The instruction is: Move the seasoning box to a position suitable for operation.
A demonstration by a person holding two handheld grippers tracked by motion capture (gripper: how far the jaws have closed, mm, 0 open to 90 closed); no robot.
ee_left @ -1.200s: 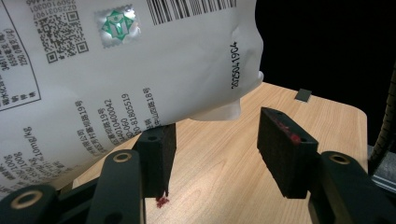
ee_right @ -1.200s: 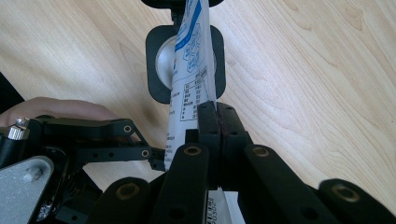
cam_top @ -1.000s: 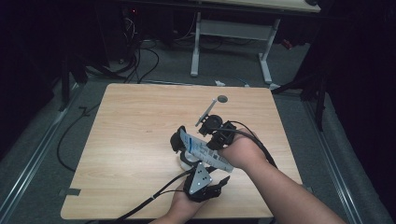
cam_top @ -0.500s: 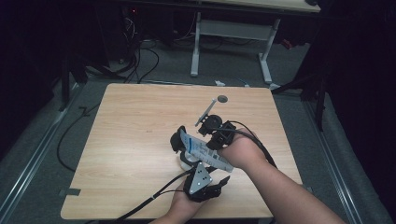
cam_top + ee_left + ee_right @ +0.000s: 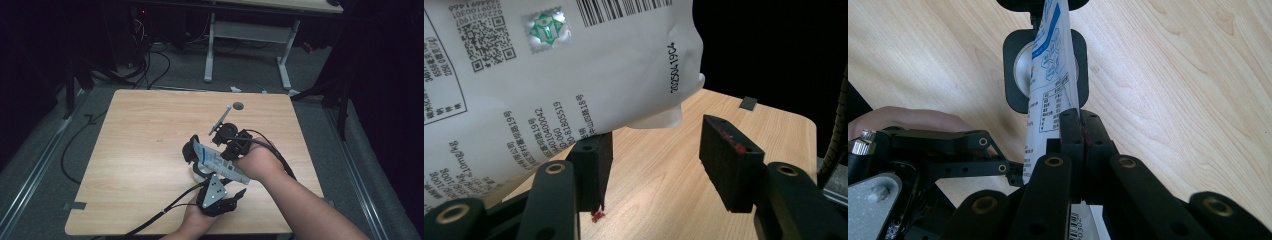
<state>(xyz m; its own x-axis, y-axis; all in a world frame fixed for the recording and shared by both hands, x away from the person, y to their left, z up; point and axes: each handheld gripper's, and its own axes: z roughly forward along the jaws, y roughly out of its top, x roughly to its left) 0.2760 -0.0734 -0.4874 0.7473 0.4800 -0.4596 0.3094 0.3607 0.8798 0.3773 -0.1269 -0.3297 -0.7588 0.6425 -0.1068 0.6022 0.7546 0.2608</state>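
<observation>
Right gripper (image 5: 1080, 130) was pinched on the printed plastic pouch (image 5: 220, 162), jaws pressed flat against its edge; the pouch (image 5: 1050, 85) ran straight out ahead of the jaws, held clear of the tabletop (image 5: 1173, 75); directly beyond the jaw tips, under the pouch, sat a black square-framed object with a silver round centre (image 5: 1018, 70), too covered to name better. Left gripper (image 5: 654, 150) was spread, nothing between its jaws; the pouch (image 5: 549, 80) hung just above and to the left of its jaws, white back with barcode, QR codes and small print facing the camera; its lower edge was close over the left jaw, contact not clear; red smudges showed on both jaw pads. In the high view the left gripper (image 5: 217, 197) sat nearest the person, the right gripper (image 5: 230, 142) just beyond it, pouch between them; farther ahead of the right gripper a grey round disc (image 5: 238, 106) lay on the wooden tabletop (image 5: 145, 130).
</observation>
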